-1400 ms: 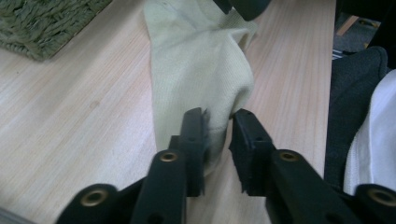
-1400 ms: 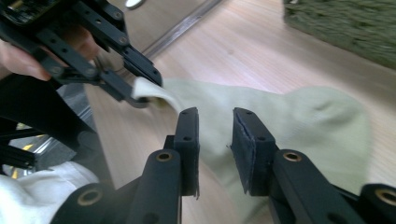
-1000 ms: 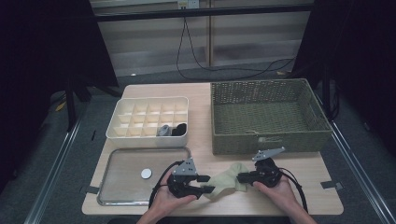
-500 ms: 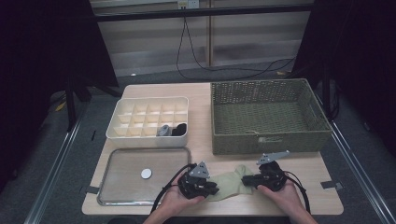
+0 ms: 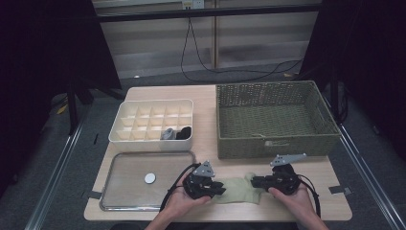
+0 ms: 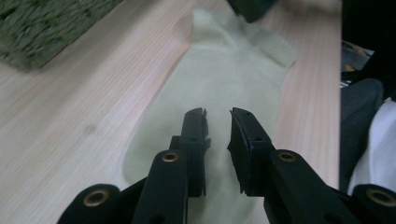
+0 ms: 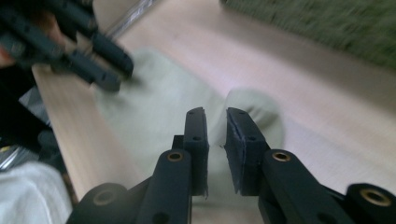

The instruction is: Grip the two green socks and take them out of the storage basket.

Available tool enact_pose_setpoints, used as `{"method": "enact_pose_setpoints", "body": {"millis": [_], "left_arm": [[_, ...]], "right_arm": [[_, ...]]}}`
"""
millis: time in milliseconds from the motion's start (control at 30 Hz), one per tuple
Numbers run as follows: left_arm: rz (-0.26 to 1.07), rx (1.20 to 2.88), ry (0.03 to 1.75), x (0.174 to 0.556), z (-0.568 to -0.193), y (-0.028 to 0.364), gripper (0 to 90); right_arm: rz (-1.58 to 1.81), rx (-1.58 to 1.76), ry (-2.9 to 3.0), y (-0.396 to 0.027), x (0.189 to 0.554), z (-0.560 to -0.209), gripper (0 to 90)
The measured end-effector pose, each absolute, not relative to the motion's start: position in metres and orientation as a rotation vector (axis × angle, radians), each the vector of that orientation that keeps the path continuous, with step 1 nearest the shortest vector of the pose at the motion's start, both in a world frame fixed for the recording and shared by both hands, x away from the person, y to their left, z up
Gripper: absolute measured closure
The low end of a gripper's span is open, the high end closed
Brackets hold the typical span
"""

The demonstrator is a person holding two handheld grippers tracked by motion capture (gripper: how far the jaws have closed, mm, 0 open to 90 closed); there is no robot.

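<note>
Wooden table [image 5: 210, 103], pale sock [image 5: 237, 191] flatter than before, left gripper [image 5: 218, 188] narrowed over it, right gripper [image 5: 254, 181] just loosening, gripping nothing.

My high view looks down from above the surface [image 5: 230, 103]; both gripper views sit close, facing inward, seemingly sharing the pale sock [image 6: 219, 88].

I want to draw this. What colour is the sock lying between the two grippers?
Pale green: the soft cloth sock shows best in the left gripper view.
</note>
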State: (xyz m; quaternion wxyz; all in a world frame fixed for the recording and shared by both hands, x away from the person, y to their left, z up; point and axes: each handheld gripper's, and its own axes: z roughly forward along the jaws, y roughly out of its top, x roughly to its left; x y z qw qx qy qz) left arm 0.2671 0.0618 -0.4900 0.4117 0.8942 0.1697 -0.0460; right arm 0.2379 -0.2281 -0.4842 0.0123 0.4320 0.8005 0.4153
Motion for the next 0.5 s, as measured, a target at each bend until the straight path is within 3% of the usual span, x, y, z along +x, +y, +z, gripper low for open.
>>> {"method": "enact_pose_setpoints", "body": {"millis": [500], "left_arm": [[-0.174, 2.279, 0.373, 0.264, -0.494, 0.022, 71.6]], "right_arm": [[1.284, 1.304, 2.524, -0.228, 0.272, -0.482, 68.2]]}}
